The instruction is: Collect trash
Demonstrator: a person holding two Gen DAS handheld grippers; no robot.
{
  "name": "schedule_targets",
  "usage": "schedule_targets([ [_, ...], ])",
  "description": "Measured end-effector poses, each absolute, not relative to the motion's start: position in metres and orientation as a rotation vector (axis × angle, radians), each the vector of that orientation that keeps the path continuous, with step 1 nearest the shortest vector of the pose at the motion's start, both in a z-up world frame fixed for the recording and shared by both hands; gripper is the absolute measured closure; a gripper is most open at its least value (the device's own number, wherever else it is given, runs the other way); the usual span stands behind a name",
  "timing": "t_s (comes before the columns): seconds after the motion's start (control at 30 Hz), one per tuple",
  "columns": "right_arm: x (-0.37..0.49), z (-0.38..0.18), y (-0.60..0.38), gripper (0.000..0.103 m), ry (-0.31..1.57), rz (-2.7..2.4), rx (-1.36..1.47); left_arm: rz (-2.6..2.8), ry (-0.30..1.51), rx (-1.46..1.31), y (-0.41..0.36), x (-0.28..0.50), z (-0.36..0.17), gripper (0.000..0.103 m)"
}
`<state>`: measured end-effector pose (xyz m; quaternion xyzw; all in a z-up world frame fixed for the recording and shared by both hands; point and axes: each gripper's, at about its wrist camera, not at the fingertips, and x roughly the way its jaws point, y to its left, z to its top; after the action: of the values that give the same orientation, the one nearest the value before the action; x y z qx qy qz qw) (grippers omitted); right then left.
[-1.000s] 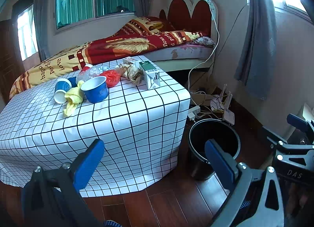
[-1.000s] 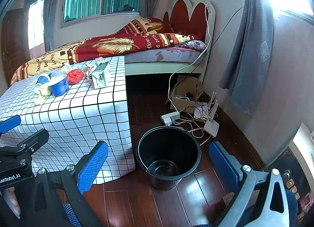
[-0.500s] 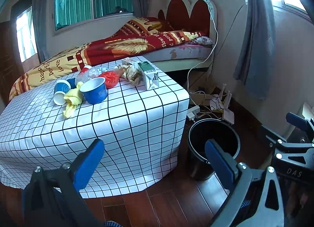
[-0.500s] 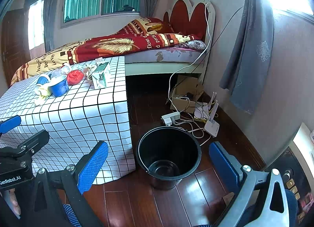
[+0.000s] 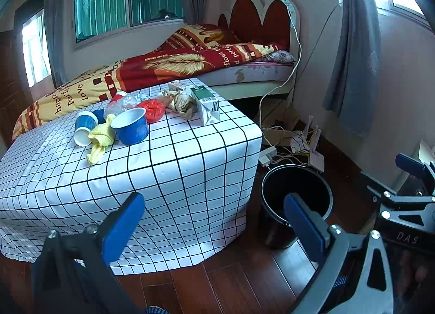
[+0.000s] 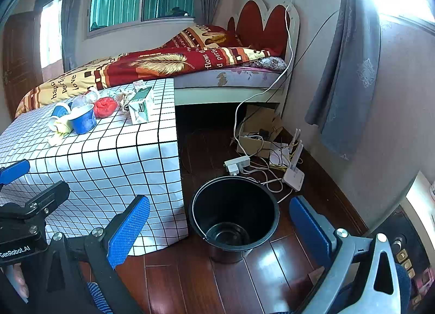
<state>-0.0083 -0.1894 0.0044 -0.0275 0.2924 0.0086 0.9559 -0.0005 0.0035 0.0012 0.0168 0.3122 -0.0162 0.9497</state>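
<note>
Trash pile sat on the checked tablecloth (image 5: pixel 168 167), upper left of centre in the left wrist frame: blue bowl (image 5: pixel 131 126) upright, blue paper cup (image 5: pixel 84 127) tipped on its side just left of it, yellow rag (image 5: pixel 101 138) between them, red bag (image 5: pixel 152 106) behind the bowl, crumpled brown paper (image 5: pixel 181 102) and green-white carton (image 5: pixel 207 106) further right, clear plastic (image 5: pixel 121 102) at the back. Black bucket (image 6: pixel 234 214) stood on the wood floor (image 6: pixel 255 281) beside the table's corner, lower centre in the right wrist frame, looked empty. Left gripper (image 5: pixel 214 223) low in frame, jaws wide apart, nothing between them. Right gripper (image 6: pixel 219 228) same, jaws apart, framing the bucket. Bed (image 5: pixel 174 66) behind the table, cables and router (image 6: pixel 293 172) by the wall.
</note>
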Motion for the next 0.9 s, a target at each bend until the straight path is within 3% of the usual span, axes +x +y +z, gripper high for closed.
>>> schedule_targets([
  [0.9,-0.0086,0.0033,-0.1892,0.000,0.596,0.016,-0.054,-0.031,0.634,0.036,0.0046,-0.0025,0.0006,0.000],
])
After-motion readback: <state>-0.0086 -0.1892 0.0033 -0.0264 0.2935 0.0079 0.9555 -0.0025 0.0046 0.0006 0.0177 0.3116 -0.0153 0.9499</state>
